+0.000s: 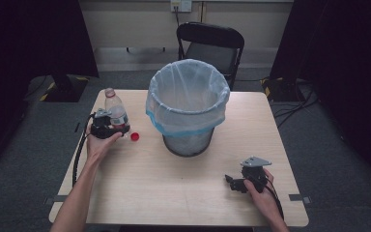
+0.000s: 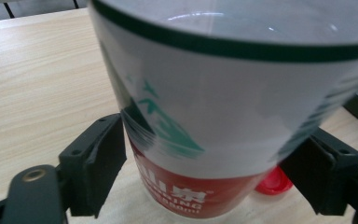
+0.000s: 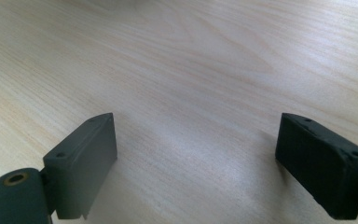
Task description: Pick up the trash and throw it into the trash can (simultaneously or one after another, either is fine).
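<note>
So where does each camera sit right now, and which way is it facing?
High view: above the person's side, looking forward and down on the table, bin and bottle; both forearms, left gripper and right gripper show.
Left gripper view: on the left gripper, facing the bottle between its jaws.
Right gripper view: on the right gripper, facing bare tabletop; jaws apart.
Shared by high and left views: bottle, red cap.

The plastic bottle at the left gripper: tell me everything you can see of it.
The plastic bottle is clear, with a white label bearing a green mountain graphic, a dark green line and a red band with white characters. It stands upright on the wooden table near its left edge, uncapped as far as the high view shows. A red cap lies on the table just beside its base. The left gripper has a jaw against each side of its lower body, gripping it. Any contents cannot be told.
</note>
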